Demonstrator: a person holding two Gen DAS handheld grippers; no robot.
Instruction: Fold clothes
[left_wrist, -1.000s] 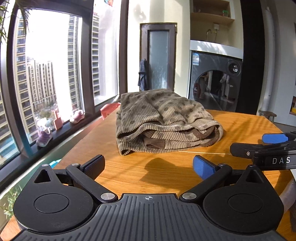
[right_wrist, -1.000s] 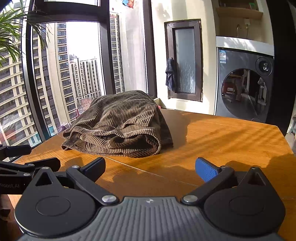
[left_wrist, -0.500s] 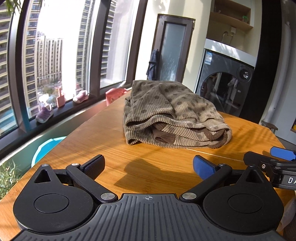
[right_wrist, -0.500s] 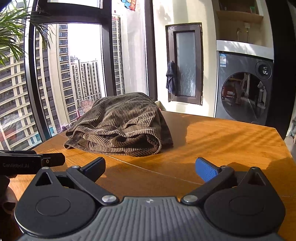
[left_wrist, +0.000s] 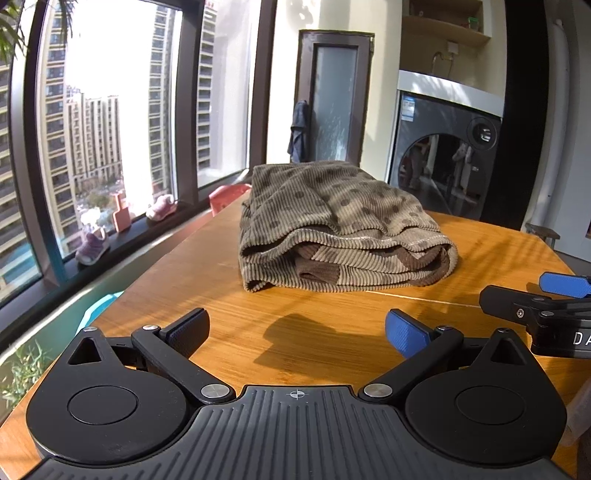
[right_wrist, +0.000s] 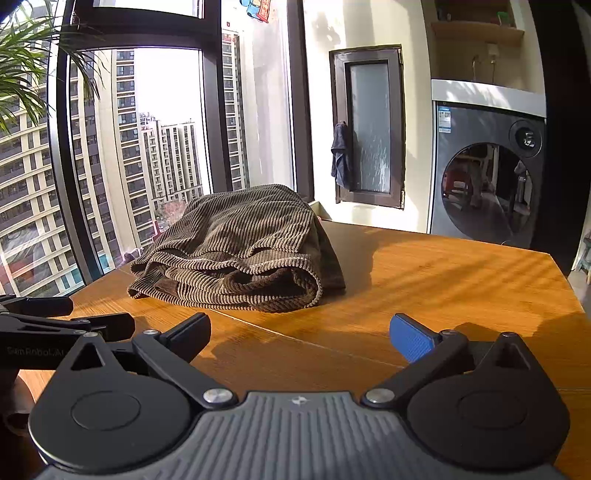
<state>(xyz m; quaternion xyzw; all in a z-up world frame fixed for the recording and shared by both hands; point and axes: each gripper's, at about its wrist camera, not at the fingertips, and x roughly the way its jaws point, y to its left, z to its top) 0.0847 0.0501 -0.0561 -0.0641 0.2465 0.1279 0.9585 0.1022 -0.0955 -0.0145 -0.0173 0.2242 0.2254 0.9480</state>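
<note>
A brown corduroy garment with dark dots (left_wrist: 340, 229) lies folded in a thick bundle on the wooden table (left_wrist: 295, 332). It also shows in the right wrist view (right_wrist: 236, 251). My left gripper (left_wrist: 295, 328) is open and empty, held back from the bundle's near edge. My right gripper (right_wrist: 301, 332) is open and empty, also short of the bundle. The right gripper shows at the right edge of the left wrist view (left_wrist: 546, 302). The left gripper shows at the left edge of the right wrist view (right_wrist: 55, 317).
Tall windows (left_wrist: 110, 129) run along the table's left side, with small shoes (left_wrist: 92, 243) on the sill. A washing machine (right_wrist: 487, 177) stands behind the table at the right. A red chair back (left_wrist: 227, 195) sits at the table's far left corner.
Both grippers have drawn slightly back and risen, and the left view has turned a little to the left. The folded garment has not moved. Both grippers stay open.
</note>
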